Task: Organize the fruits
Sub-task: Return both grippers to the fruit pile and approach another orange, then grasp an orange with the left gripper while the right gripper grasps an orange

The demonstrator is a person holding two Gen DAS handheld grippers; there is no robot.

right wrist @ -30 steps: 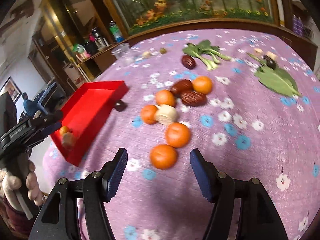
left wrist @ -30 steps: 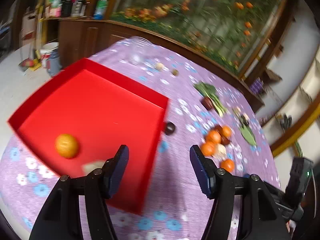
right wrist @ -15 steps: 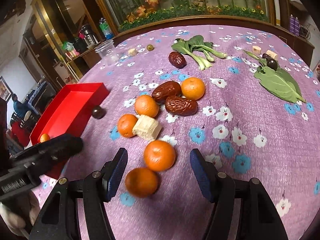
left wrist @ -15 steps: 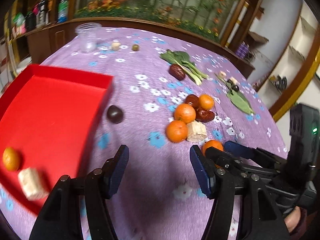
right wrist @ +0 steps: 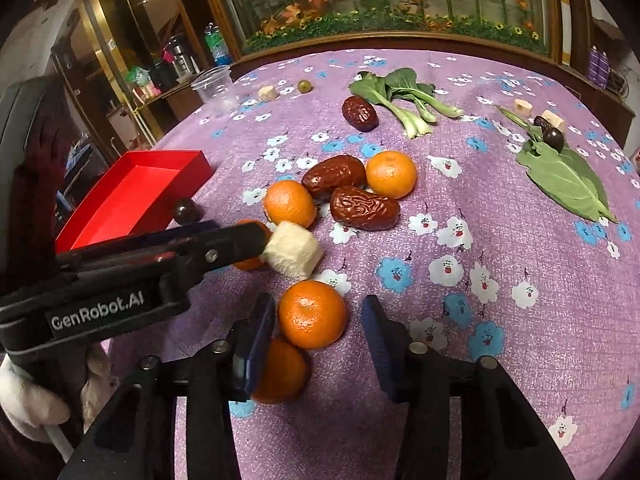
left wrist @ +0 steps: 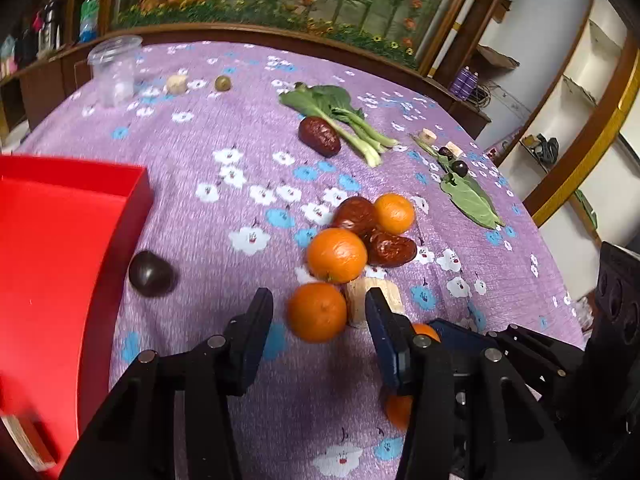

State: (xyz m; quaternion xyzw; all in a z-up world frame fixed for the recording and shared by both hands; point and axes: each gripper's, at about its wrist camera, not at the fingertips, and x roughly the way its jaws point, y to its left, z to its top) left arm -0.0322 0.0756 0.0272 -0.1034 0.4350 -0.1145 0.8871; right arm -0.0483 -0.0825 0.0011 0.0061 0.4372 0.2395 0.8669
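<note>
**Two grippers framing oranges beside the red tray**

The surface point(right wrist: 520, 248), under a purple flowered cloth, carries a red tray point(left wrist: 60, 240) at its left edge and a central cluster of oranges, dates and a pale cube point(right wrist: 294, 250). The left gripper point(left wrist: 318, 320), its jaws having just been closing, brackets one orange point(left wrist: 317, 312); contact with the pads is doubtful, so it reads as released. The right gripper point(right wrist: 318, 320), likewise just closing, frames another orange point(right wrist: 312, 314) with visible gaps, ungrasped. A dark round fruit point(left wrist: 151, 268) lies just beside the tray wall.
</note>
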